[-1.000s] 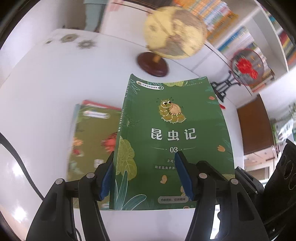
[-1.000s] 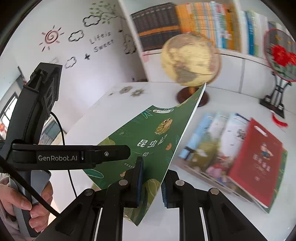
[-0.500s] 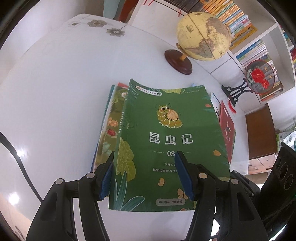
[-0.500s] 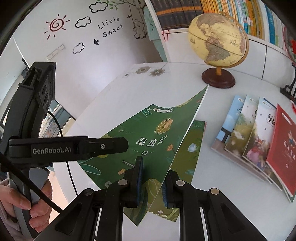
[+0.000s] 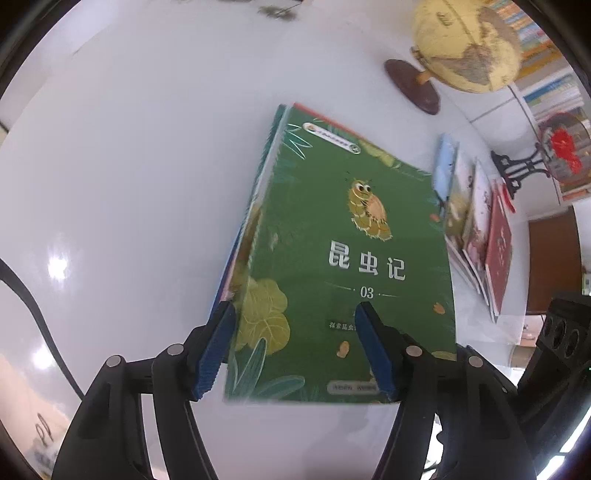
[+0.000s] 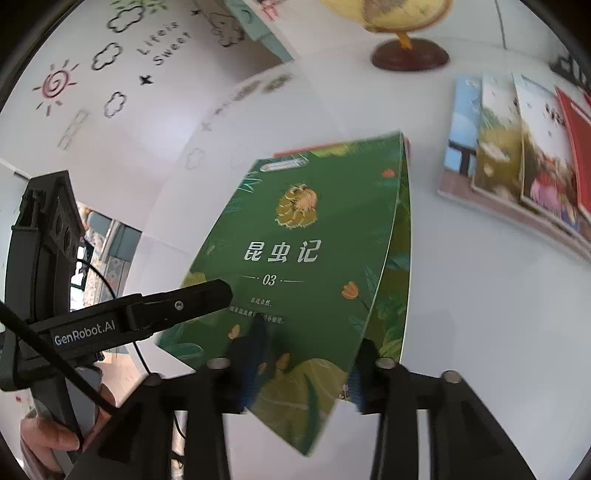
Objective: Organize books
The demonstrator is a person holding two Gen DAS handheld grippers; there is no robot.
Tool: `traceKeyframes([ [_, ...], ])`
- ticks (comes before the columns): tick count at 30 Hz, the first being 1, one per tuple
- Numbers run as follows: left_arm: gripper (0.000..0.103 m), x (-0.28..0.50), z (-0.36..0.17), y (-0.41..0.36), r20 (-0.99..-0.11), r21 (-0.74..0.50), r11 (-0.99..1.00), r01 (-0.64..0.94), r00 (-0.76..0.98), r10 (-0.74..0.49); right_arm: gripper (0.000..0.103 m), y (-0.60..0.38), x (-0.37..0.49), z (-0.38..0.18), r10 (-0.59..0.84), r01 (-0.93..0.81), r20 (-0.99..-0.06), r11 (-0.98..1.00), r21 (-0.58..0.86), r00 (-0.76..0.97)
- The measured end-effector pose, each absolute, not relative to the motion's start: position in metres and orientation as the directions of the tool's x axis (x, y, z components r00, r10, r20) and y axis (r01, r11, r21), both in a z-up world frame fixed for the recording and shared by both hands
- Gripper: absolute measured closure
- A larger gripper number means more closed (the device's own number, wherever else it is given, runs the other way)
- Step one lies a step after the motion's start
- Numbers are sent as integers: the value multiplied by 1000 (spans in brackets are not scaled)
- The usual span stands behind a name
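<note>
Globe (image 6: pixel 388 11) cropped above; lower books (image 5: pixel 240 236) mostly covered.

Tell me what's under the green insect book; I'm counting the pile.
Under the green insect book lie other books: only green, blue and red edges show. Covers and number are hidden.

Bright, even light; glare spots on the white worktop (image 5: pixel 110 184); motion blur throughout, fisheye bending and dark corners.

green book (image 5: pixel 332 236) atop stack, fanned books (image 5: pixel 476 229) beside
</note>
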State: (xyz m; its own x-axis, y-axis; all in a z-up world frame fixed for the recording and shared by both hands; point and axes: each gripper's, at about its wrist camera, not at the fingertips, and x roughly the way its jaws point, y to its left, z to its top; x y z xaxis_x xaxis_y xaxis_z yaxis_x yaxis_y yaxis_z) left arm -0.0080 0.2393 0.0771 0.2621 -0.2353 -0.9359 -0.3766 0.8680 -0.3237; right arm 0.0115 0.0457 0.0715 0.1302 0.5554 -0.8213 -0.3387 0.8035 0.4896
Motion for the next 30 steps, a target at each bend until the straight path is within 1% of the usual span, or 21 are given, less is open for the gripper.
traceKeyframes([
  [1,28,-9,76,242,-935,-330,859,-391,259,-242,43,48,11,72,546,-334,-827,811,481,133],
  [2,22,-10,74,245,-936,-331,852,-405,259,-240,41,48,11,71,527,-328,-838,824,463,141],
  [3,21,-11,74,246,-937,-328,848,-416,258,-236,36,47,12,70,500,-314,-855,841,441,138],
  [9,21,-12,73,250,-932,-344,838,-424,262,-250,34,28,14,64,469,-261,-872,867,425,140],
  [12,21,-10,74,244,-931,-344,847,-405,263,-252,34,16,12,64,438,-259,-885,883,390,157],
  [16,21,-4,74,227,-930,-339,869,-359,268,-252,34,-4,8,64,363,-240,-907,919,311,213],
  [21,21,8,67,195,-928,-344,896,-280,244,-280,34,-32,10,60,265,-178,-936,958,227,233],
  [26,21,17,65,163,-924,-354,914,-197,223,-310,34,-66,6,54,220,-103,-950,974,202,223],
  [30,21,22,62,142,-924,-359,922,-143,193,-330,34,-98,3,46,198,-8,-958,980,201,208],
])
